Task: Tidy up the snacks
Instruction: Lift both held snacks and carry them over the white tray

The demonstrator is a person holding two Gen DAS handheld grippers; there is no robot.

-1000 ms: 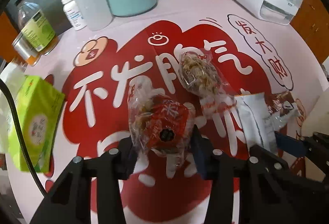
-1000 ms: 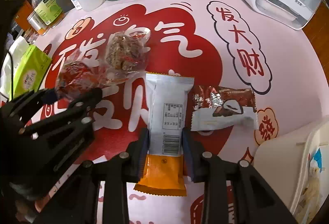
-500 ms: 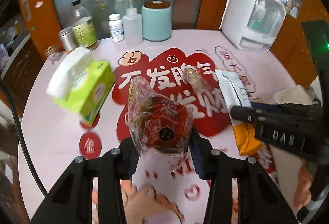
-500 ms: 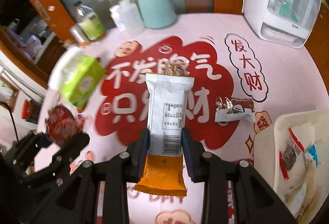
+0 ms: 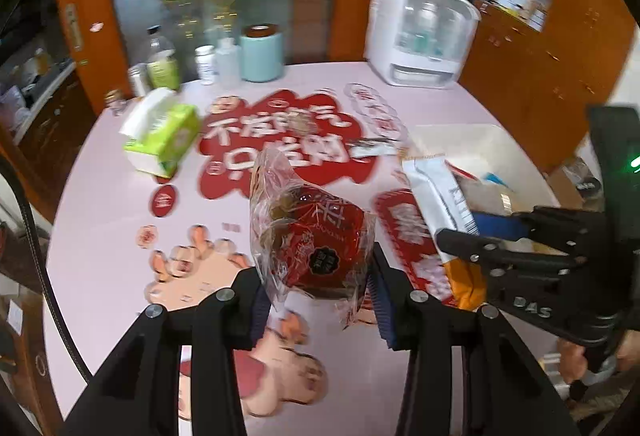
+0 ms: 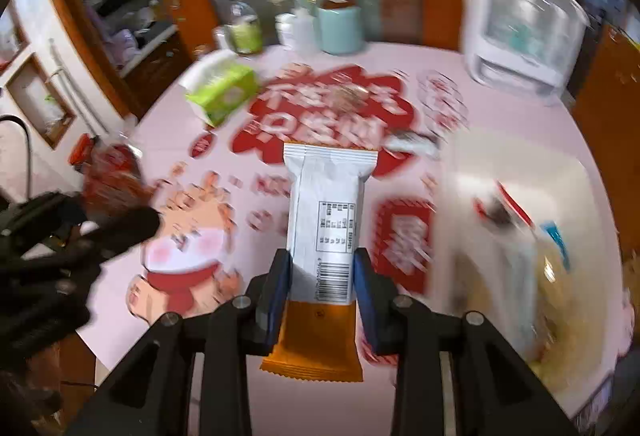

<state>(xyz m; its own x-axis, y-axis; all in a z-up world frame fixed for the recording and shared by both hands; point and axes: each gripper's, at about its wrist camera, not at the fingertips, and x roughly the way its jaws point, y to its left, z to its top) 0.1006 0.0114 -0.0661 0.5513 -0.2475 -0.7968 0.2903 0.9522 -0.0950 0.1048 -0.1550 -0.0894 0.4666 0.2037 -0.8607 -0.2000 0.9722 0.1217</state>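
The round table with its pale pink cloth printed in red and white characters [image 5: 100, 220] fills most of both views. At its far right edge stands a white countertop appliance with a clear front window [image 5: 420, 36], and near the right side sits a cream plastic storage bin [image 6: 516, 172], blurred, with wrappers inside. A green tissue box [image 5: 164, 136] lies on the left part of the cloth, with a mint green canister with a brown lid [image 5: 262, 54] behind it.

The right gripper [image 6: 322, 288] is clamped on a white and orange snack packet with a barcode [image 6: 326, 220]; both blue pads press its long edges near the barcode, the orange end hanging back between the arms, the white end pointing forward above the cloth.

The left gripper [image 5: 316, 296] is closed around a clear-wrapped red snack bundle [image 5: 312, 236], pinched low on both sides, its crinkled top standing up ahead of the fingers, off the table.
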